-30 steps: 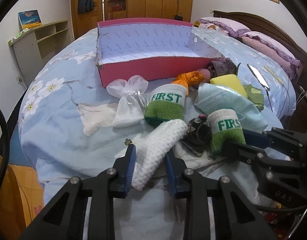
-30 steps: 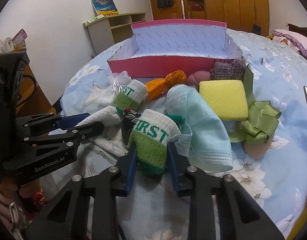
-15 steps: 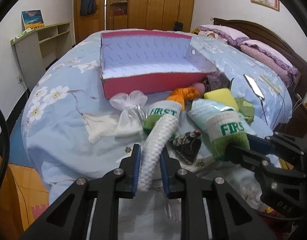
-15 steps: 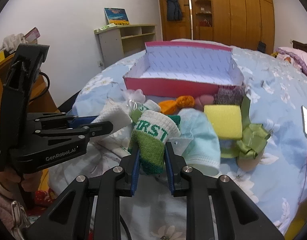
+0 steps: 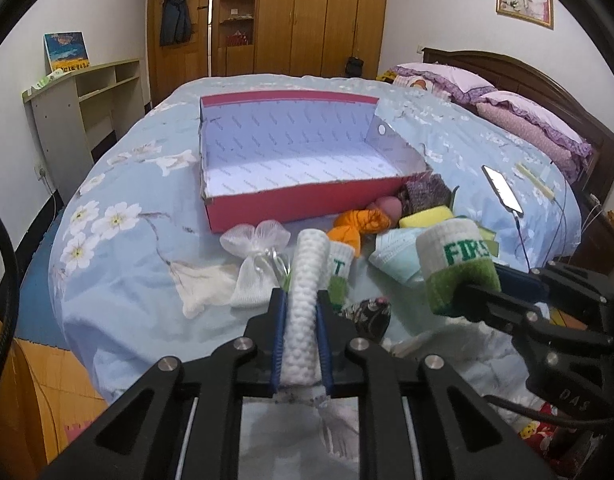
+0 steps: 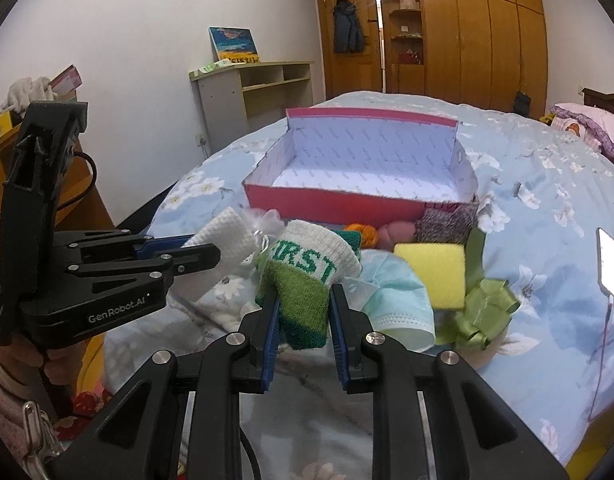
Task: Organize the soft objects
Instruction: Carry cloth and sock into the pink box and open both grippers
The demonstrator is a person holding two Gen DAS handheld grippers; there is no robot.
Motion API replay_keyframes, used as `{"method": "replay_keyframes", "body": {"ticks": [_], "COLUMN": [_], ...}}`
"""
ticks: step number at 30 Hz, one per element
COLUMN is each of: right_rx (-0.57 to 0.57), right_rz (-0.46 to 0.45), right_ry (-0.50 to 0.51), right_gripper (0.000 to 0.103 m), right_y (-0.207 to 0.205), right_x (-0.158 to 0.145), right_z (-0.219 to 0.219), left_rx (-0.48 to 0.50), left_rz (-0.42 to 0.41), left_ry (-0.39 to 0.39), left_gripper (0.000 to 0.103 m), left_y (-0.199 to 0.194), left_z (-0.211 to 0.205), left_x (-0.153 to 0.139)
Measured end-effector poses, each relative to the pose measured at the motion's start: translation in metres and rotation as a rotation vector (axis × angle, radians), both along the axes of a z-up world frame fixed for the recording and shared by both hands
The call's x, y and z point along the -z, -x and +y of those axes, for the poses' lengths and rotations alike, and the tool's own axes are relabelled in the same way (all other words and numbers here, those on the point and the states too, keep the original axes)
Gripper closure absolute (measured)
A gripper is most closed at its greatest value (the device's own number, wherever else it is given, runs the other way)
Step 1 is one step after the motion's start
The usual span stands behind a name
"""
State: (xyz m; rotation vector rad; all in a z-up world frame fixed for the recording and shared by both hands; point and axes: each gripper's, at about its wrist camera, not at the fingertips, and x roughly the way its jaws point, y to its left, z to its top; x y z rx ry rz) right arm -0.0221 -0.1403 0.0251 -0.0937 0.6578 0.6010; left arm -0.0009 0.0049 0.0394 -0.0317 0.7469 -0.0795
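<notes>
Where jaws clamp, white knit roll [image 5: 307, 280].

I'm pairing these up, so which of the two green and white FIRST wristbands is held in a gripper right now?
The wristband clamped in the right gripper and lifted clear. Its twin lies on the bed behind the white knit roll that the left gripper holds.

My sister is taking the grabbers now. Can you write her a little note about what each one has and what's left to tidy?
Left gripper: shut on the white knitted roll, lifted off the bed.
Right gripper: shut on a green-and-white FIRST wristband, also lifted.
Pink box: nothing in it yet.
Still on the blue floral bedspread, in front of the box: second FIRST wristband, white mesh pouch, orange cloth, face mask, yellow sponge, green ribbon bow, purple knit piece.
Done: two things picked up.
Left: probably put both in the box, then fetch the rest.
</notes>
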Motion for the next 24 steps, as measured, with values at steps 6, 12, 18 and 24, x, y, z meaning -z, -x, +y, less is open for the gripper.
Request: {"method": "replay_keyframes", "body": {"ticks": [6,12,18,24], "right_rx": [0.016,0.03,0.045,0.061], "right_rz": [-0.021,-0.042,-0.066,-0.094], "right_ry": [-0.001,-0.001,0.004,0.016], "right_gripper": [0.079,0.079,0.079,0.079], "right_y": [-0.008,-0.02,-0.034,-0.054], "right_x": [-0.008,-0.016,-0.024,-0.034], "right_z": [-0.006,-0.011,-0.014,-0.016], "left_rx": [0.0,-0.003,-0.006,-0.003], "left_rz": [-0.019,-0.048,-0.079,-0.1], "left_ry": [0.001,-0.001,-0.008,-0.02], "left_gripper": [0.088,0.088,0.088,0.088], "left_y": [-0.009,-0.019,-0.036,-0.057], "left_z": [-0.002,-0.002,-0.001,-0.004], "left_x": [-0.009,-0.022,-0.036,-0.047]}}
